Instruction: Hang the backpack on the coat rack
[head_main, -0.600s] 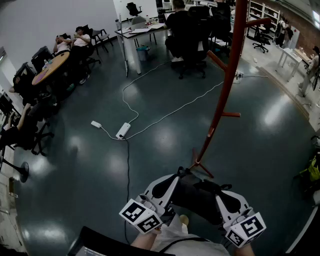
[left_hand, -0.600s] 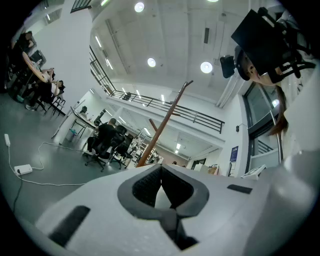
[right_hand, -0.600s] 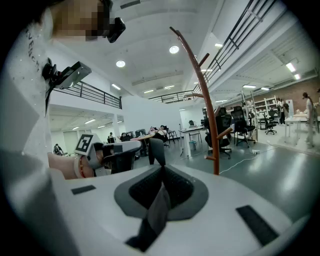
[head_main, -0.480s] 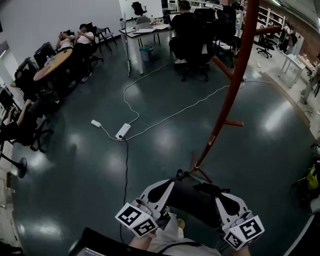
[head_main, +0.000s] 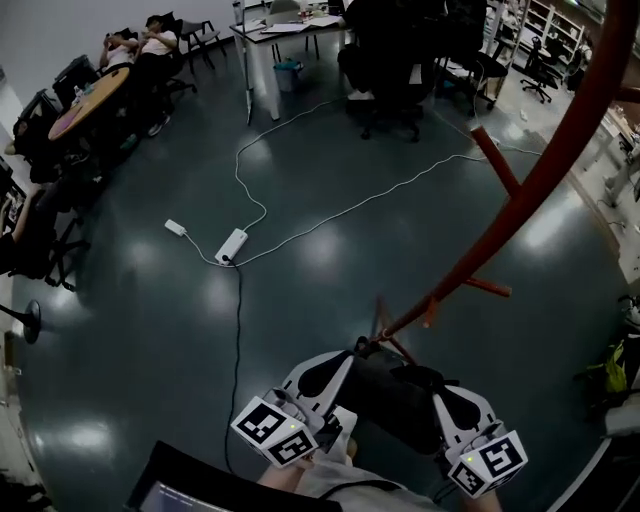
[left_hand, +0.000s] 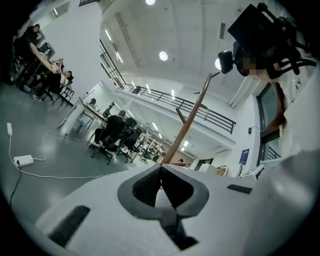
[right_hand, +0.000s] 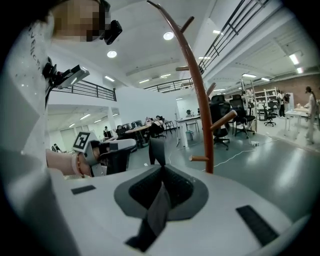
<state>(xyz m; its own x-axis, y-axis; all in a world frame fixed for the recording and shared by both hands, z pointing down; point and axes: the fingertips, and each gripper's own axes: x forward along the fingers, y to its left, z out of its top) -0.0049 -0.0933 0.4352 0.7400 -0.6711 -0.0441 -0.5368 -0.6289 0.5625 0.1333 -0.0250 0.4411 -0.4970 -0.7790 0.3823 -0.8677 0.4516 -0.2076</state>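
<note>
The dark backpack (head_main: 385, 392) hangs low in the head view between my two grippers. My left gripper (head_main: 345, 358) grips it from the left, jaws shut (left_hand: 161, 172) with a dark strap end showing below the pads. My right gripper (head_main: 440, 385) is shut on a black strap (right_hand: 157, 150) that runs up through its pads (right_hand: 162, 172). The red-brown coat rack (head_main: 520, 200) rises from its base just beyond the backpack and slants to the top right, with short pegs along it. It stands ahead of both grippers (left_hand: 187, 125) (right_hand: 200, 100).
A white power strip (head_main: 231, 245) and its long cable lie on the dark glossy floor to the left. Seated people, office chairs and desks (head_main: 275, 35) fill the far side, and a round table (head_main: 85, 100) stands at left. A yellow-green bag (head_main: 625, 350) sits at right.
The head view has tipped and come nearer to the rack: its pole now slants across the top right. Both grippers and the backpack keep their place in the picture.
</note>
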